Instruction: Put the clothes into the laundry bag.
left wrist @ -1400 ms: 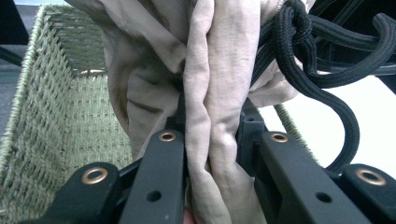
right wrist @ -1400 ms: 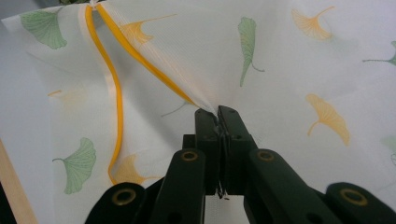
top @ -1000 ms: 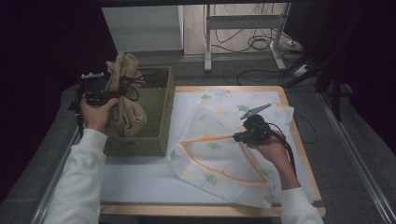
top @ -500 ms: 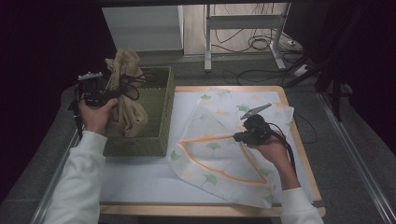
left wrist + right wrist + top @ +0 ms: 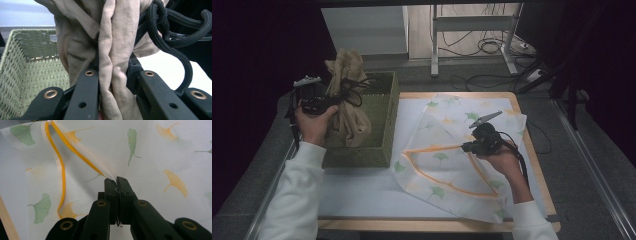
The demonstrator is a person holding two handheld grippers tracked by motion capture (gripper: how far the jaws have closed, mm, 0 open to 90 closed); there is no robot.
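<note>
The left gripper [image 5: 113,80] clamps the gathered neck of the tan bag [image 5: 346,107], held above the green basket [image 5: 382,145] at the table's left edge; the right gripper [image 5: 116,180] pinches the leaf-print cloth [image 5: 447,160] mid-table, fold visible close-up; both wrists level.

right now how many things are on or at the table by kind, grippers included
grippers: 2, left gripper, right gripper
tan cloth bag: 1
green woven basket: 1
leaf-print cloth: 1
total: 5
</note>
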